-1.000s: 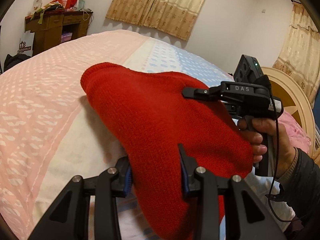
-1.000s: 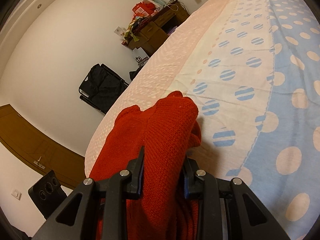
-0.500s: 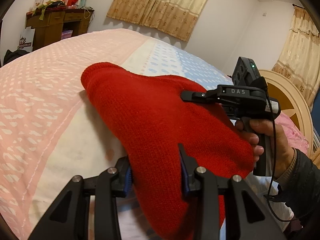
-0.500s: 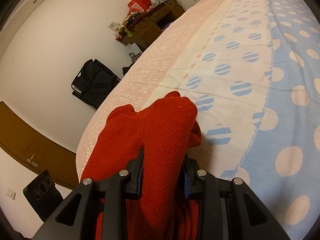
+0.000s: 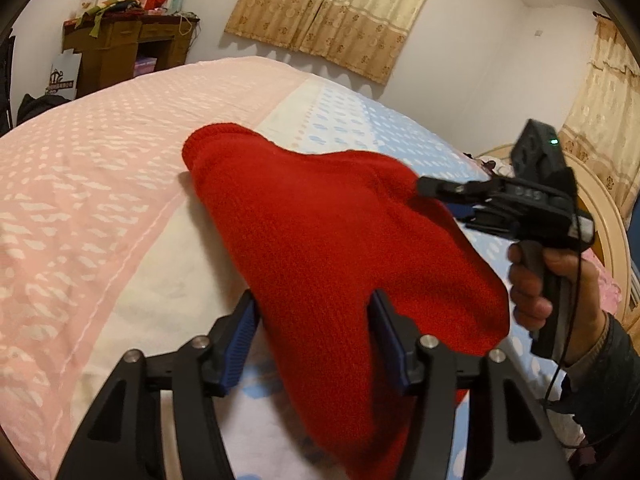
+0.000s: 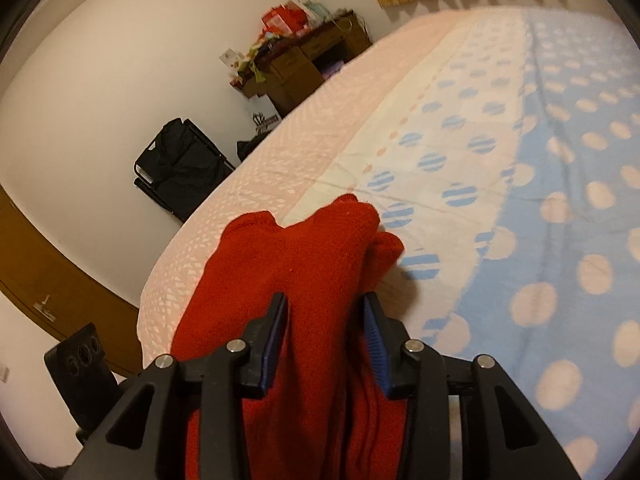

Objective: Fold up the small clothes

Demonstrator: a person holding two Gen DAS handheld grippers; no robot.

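On the bed (image 5: 100, 184), across its pink, cream and blue-dotted cover, we see the red knitted garment (image 5: 328, 256) lying folded over, its far end toward the curtains (image 5: 336, 12) and its near edge running between our two tools. Our left gripper (image 5: 312, 328) has just been opening, and its blue pads now stand clear of the knit on both sides (the cloth lies loose between them). Our right gripper (image 6: 325, 334), seen from the left with a hand (image 5: 560, 280) on its handle, has likewise been opening; the garment's right edge sits between its parted jaws, no longer pinched.
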